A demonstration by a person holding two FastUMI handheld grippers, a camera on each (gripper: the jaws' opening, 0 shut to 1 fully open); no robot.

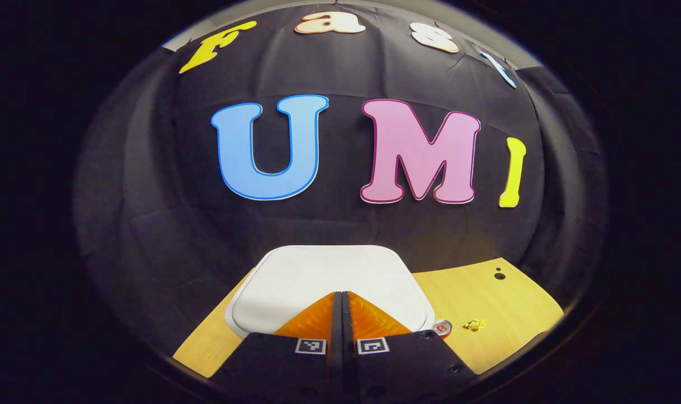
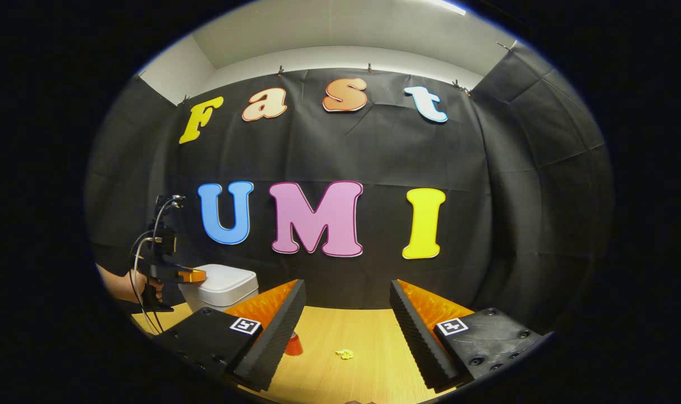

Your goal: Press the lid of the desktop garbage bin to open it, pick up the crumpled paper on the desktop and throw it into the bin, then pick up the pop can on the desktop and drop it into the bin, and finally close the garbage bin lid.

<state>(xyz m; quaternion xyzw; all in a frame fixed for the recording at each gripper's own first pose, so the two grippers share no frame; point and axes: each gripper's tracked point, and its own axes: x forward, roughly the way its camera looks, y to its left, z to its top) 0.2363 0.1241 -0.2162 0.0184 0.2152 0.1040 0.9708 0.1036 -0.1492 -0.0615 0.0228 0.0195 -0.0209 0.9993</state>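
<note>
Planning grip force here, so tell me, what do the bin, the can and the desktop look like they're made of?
Bin: likely plastic, smooth matte white with rounded moulded edges. Pop can: probably metal, given its shiny silvery top and red side. Desktop: light wood or wood-look laminate, faint grain, slight sheen.

**Colours on the table**

The bin (image 2: 224, 287) is white, and so is its lid (image 1: 329, 280). The table (image 2: 346, 334) is light yellow wood. The crumpled paper (image 2: 345, 354) is yellow. The pop can (image 2: 293, 343) is red with a silver top.

White bin (image 2: 224, 287) lid shut, red can (image 2: 293, 344) upright, yellow paper (image 2: 345, 354)
</note>
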